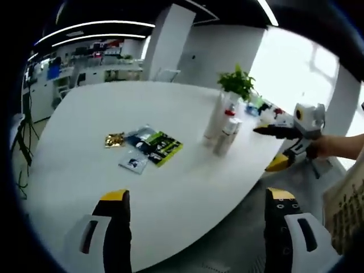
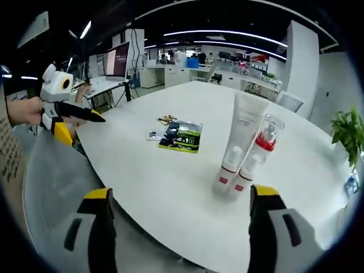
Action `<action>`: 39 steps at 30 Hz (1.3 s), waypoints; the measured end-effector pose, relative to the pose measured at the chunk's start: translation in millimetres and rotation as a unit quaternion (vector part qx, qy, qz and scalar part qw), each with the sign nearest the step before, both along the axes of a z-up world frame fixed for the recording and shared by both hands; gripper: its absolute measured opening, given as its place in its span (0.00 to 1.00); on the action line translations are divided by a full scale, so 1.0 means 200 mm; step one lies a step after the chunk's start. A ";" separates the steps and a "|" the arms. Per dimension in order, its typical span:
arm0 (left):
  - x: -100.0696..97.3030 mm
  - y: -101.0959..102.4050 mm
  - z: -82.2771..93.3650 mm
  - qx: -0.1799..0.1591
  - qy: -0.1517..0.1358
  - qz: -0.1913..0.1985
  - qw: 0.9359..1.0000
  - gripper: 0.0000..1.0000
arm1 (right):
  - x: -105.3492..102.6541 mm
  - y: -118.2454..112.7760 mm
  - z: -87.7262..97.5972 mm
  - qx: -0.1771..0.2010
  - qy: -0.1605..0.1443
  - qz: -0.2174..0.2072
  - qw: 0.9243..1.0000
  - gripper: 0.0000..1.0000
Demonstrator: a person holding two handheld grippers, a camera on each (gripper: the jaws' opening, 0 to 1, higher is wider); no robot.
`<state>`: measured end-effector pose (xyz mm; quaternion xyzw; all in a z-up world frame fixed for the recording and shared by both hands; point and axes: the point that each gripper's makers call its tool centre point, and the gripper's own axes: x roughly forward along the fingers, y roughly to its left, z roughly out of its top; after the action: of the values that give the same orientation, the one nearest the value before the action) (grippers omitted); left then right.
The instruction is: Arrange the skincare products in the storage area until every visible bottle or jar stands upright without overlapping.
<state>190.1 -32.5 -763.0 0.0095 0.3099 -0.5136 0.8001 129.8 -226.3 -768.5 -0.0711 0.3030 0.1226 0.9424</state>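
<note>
In the right gripper view, going from the left, the left gripper [image 2: 77,122] is held by a hand [image 2: 23,111] off the near-left edge of the large white oval desk [image 2: 142,170], its black, yellow-tipped fingers apart and holding nothing. Further right, near the desk's middle, lie a small gold foil sachet [image 2: 166,119], a small pale sachet [image 2: 153,135] and a dark flat packet with green print [image 2: 182,137], all flat and close together. To their right stand the task's items: a tall white squeeze tube with a red band [image 2: 238,145] resting on its cap, and, touching it on the right, a clear bottle with a red collar [image 2: 256,153]; both look roughly upright, leaning on one another. A leafy green potted plant [image 2: 348,132] sits at the far right. The right gripper [image 2: 179,227] hangs off the desk's near edge with its fingers wide apart and empty, in line with the pair. This looks like the approach stage, with nothing grasped yet. The next move likely calls for closing in on the tube or bottle and separating them so that each stands alone without toppling.
</note>
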 end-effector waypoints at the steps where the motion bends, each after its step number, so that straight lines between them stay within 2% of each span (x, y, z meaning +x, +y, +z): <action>1: 0.00 0.00 0.01 -0.003 -0.001 0.003 1.000 0.96 | 0.00 0.01 0.00 -0.001 0.003 0.002 1.000 1.00; 4: 0.01 0.01 0.00 -0.002 -0.005 0.005 1.000 0.97 | 0.02 0.05 0.00 -0.027 0.014 0.027 0.999 1.00; 6: 0.00 0.01 0.00 0.000 -0.010 0.002 1.000 0.97 | 0.05 0.09 0.02 -0.023 0.011 0.036 0.999 1.00; 9: 0.01 0.00 0.04 -0.015 -0.020 0.007 1.000 0.97 | 0.11 0.15 0.05 -0.016 0.007 0.045 0.999 1.00; 17: 0.03 0.02 0.05 -0.024 -0.017 0.016 0.999 0.97 | 0.19 0.23 0.06 -0.022 0.006 0.067 0.997 1.00; 24: 0.03 0.02 0.06 -0.027 -0.019 0.018 0.999 0.97 | 0.33 0.29 0.09 -0.024 -0.002 0.087 0.996 1.00; 33: 0.01 0.02 0.04 -0.017 -0.026 0.003 1.000 0.97 | 0.55 0.35 0.05 -0.034 0.003 0.098 0.995 0.99; 36: 0.01 0.02 0.04 -0.016 -0.024 0.002 1.000 0.97 | 0.62 0.36 -0.01 -0.035 0.022 0.098 0.994 0.93; 39: 0.02 0.02 0.04 -0.015 -0.020 0.006 1.000 0.97 | 0.68 0.37 -0.05 -0.032 0.030 0.094 0.995 0.94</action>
<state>194.7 -28.3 -755.8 0.0058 0.2857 -0.5134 0.8092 266.2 -152.2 -778.5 -0.1260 0.3270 0.2029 0.9144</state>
